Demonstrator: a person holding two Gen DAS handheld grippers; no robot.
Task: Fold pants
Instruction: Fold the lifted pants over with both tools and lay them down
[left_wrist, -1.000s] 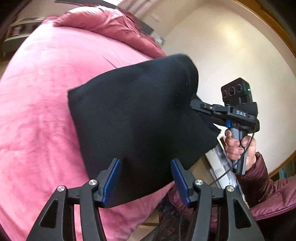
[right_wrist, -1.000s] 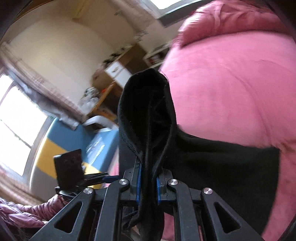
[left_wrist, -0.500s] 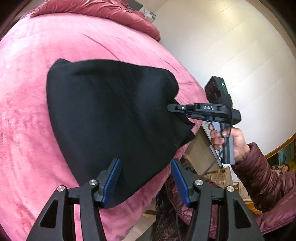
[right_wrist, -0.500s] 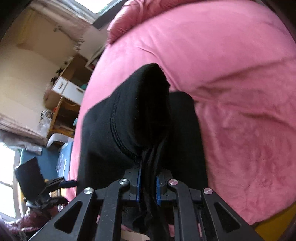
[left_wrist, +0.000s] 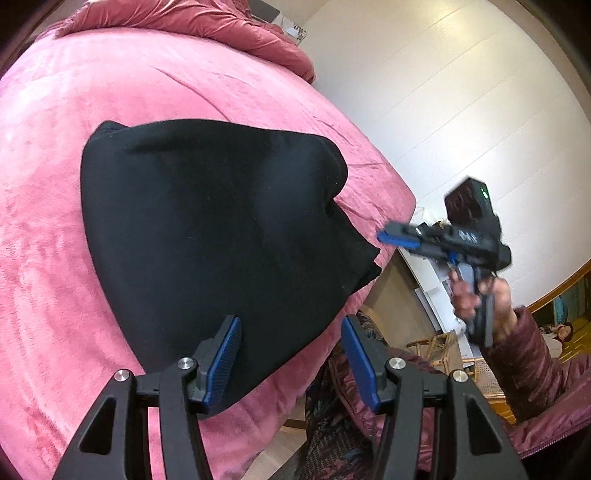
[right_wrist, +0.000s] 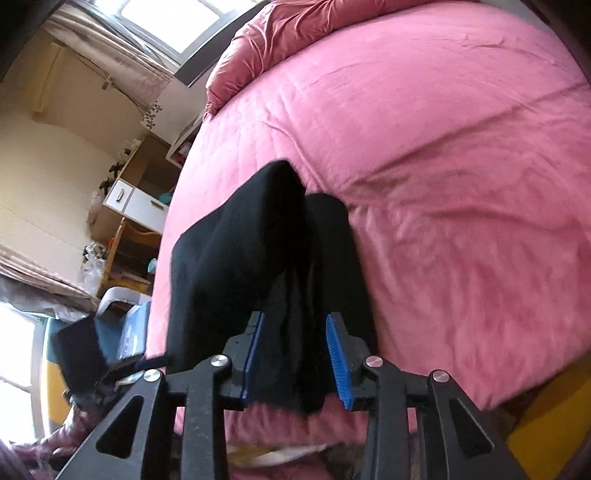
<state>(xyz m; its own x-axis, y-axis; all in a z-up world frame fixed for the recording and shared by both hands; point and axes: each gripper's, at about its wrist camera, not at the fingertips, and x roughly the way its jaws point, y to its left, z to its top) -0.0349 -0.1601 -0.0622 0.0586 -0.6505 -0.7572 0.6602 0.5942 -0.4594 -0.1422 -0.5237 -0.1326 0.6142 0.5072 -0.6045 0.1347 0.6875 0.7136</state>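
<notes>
So the right gripper (right_wrist: 294, 356) just let go. Half a second back its blue pads were pinched on a bunched ridge of the black pants (left_wrist: 207, 236); now the jaws stand apart with the cloth lying loose between them, and in the left wrist view it's clear of the fabric, off past the bed's corner. The left gripper (left_wrist: 290, 360) is spread open too, same as before, hovering over the near edge of the pants without gripping anything.

The pants now lie as a folded black slab on the pink bedspread (left_wrist: 44, 258), near the foot edge of the bed, one corner hanging slightly over the side. I'd guess that means this fold is laid down and what's left is a bit of smoothing or one more fold. The right wrist view is motion-blurred though, so how tidy the layers are is hard to say.

Containers: none holding anything relevant. Beyond the bed there's only a desk with drawers (right_wrist: 133, 206), contents too small to make out.
</notes>
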